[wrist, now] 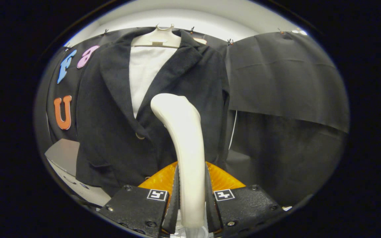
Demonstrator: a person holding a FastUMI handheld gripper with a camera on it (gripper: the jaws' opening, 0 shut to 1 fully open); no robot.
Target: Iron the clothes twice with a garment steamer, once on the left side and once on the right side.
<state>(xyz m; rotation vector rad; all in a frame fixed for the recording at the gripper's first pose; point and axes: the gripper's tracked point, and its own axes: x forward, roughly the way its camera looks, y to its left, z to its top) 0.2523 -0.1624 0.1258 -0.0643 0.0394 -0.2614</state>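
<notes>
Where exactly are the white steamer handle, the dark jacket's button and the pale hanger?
White curved plastic steamer handle [184, 138]: gripper view, middle of its shaft, clamped between the gripper [190, 190] fingers.
Dark jacket's round button [140, 136]: gripper view, its face.
Pale hanger [159, 36]: gripper view, its neck.

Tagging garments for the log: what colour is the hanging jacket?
Black jacket, clearest in the gripper view, beyond the fingers.

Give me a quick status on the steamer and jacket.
Fingers shut on steamer. Steamer head up at the black jacket, near its front opening. Nothing in the way.
</notes>
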